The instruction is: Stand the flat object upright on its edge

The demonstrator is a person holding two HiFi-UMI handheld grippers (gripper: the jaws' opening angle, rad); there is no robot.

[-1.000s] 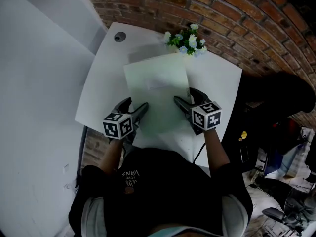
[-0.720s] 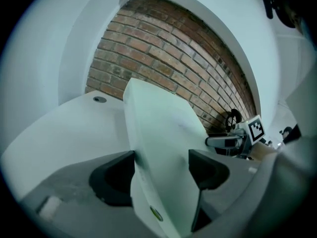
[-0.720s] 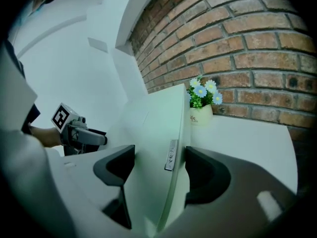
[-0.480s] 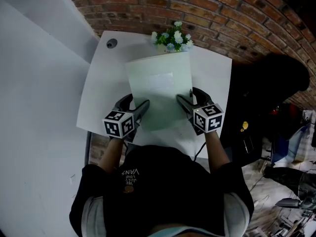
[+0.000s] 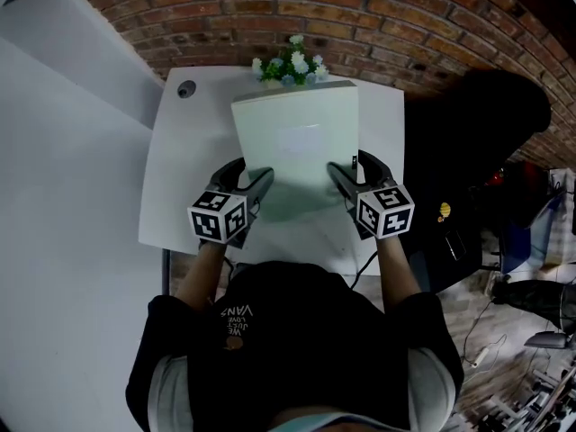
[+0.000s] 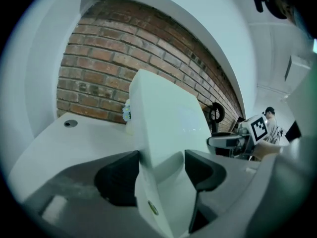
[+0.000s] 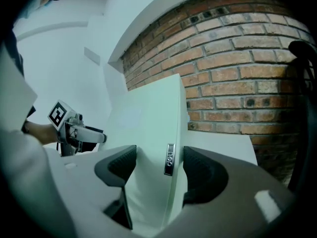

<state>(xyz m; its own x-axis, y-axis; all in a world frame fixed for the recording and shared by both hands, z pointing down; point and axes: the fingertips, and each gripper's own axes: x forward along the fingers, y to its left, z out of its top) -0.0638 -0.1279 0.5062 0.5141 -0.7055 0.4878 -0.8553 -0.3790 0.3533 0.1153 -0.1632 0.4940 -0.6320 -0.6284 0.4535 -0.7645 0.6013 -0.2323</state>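
A flat white slab [image 5: 297,147] leans up from the white table [image 5: 180,178], its far edge near the flowers and its near edge raised. My left gripper [image 5: 252,174] holds its near left side and my right gripper [image 5: 349,165] its near right side. In the left gripper view the slab [image 6: 168,123] rises steeply between the dark pads [image 6: 119,177], which press on it. The right gripper view shows the slab [image 7: 148,128] clamped the same way, with a small metal slot on its side. Both pairs of jaws have just been closing on the slab.
A small pot of white and blue flowers [image 5: 290,64] stands at the table's far edge, just behind the slab. A round cable hole [image 5: 186,88] sits at the far left corner. A brick wall [image 5: 360,25] runs behind. Dark clutter [image 5: 486,133] lies to the right.
Both grippers have risen and moved toward the wall with the slab's near edge. The slab has tilted up from nearly flat to a steep lean.
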